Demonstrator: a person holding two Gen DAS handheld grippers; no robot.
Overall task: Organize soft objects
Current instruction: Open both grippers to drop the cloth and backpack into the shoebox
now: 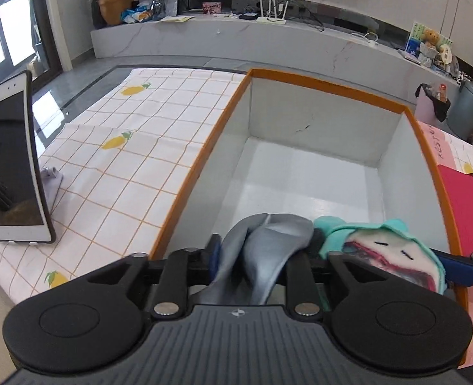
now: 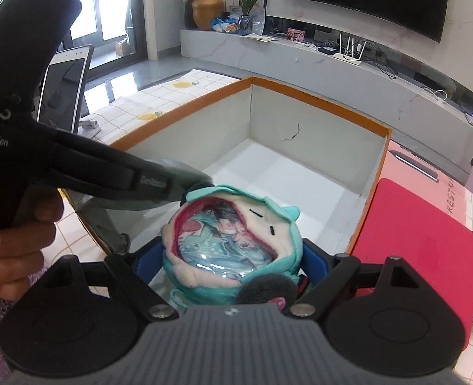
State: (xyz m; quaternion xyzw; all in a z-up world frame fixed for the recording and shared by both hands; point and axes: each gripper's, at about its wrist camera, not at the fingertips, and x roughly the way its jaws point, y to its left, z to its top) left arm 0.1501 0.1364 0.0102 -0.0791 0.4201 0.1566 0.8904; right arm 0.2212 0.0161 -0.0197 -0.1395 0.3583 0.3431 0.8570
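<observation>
An open box with an orange rim and bare white inside stands on the table; it also shows in the right wrist view. My left gripper is shut on a grey soft cloth item, held at the box's near edge. My right gripper is shut on a teal and cream plush pouch with a clear picture window, held over the box's near end. The plush also shows at the right in the left wrist view.
A tablecloth with yellow grid lines and lemons covers the table. A tablet stands on a stand at the left. A red flat pad and a pink box lie right of the box. A TV shelf runs behind.
</observation>
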